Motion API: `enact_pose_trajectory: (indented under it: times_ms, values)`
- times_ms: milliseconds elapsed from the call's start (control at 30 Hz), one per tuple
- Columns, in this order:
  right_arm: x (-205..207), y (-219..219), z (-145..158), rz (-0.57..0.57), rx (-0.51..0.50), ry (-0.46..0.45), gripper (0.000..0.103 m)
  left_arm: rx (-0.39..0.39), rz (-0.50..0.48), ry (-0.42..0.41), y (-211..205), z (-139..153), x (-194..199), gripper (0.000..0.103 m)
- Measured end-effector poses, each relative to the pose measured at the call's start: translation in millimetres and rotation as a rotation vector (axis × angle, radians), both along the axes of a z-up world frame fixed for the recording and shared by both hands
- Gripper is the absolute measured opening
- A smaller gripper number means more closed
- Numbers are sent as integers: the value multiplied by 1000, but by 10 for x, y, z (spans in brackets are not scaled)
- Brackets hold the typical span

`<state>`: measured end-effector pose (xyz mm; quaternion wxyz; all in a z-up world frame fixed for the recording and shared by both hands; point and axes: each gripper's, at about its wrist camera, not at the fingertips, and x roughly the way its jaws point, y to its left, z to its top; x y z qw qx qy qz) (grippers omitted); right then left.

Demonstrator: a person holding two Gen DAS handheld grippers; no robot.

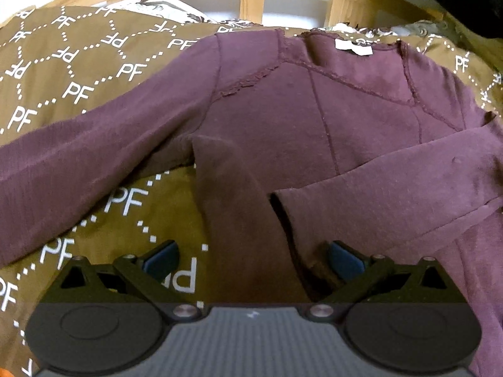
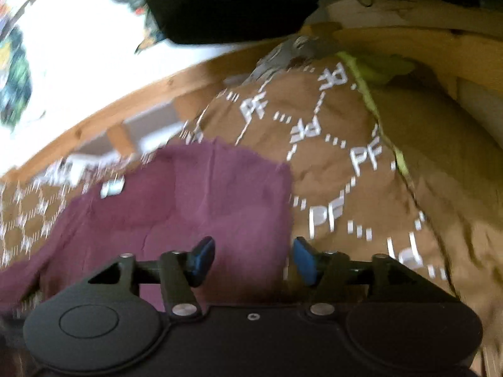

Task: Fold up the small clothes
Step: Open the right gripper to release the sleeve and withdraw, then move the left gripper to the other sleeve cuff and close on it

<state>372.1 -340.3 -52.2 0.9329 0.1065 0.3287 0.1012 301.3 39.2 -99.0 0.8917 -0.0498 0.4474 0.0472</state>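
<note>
A purple long-sleeved top [image 1: 330, 110] lies on a brown cover printed with "PF" [image 1: 63, 72]. Its left sleeve [image 1: 78, 163] stretches out to the left; its right sleeve [image 1: 393, 188] is folded across the body. A white label [image 1: 353, 46] shows at the neck. My left gripper [image 1: 251, 259] is open above the top's lower left edge, empty. In the blurred right wrist view my right gripper [image 2: 253, 259] is open over the top's right edge [image 2: 220, 201], holding nothing.
A wooden bed frame with slats [image 1: 251, 0] runs behind the cover and also shows in the right wrist view [image 2: 125, 94]. A dark object [image 2: 235, 3] hangs at the top. A yellow-green cloth [image 2: 374, 69] lies at the cover's far edge.
</note>
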Motion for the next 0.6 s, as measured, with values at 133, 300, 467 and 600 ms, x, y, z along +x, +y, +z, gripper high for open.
enact_pose_trajectory:
  times_ms: [133, 300, 467, 600]
  values:
    - [-172, 171, -154, 28, -169, 31, 20, 39, -6, 0, -37, -27, -18, 103]
    - [-256, 187, -123, -37, -138, 26, 14, 18, 11, -10, -15, 74, -80, 103]
    - [-388, 237, -71, -24, -133, -9, 48, 22, 51, -97, 145, 296, -479, 103]
    - [-657, 361, 62, 24, -126, -79, 84, 36, 98, -112, 385, 483, -865, 103]
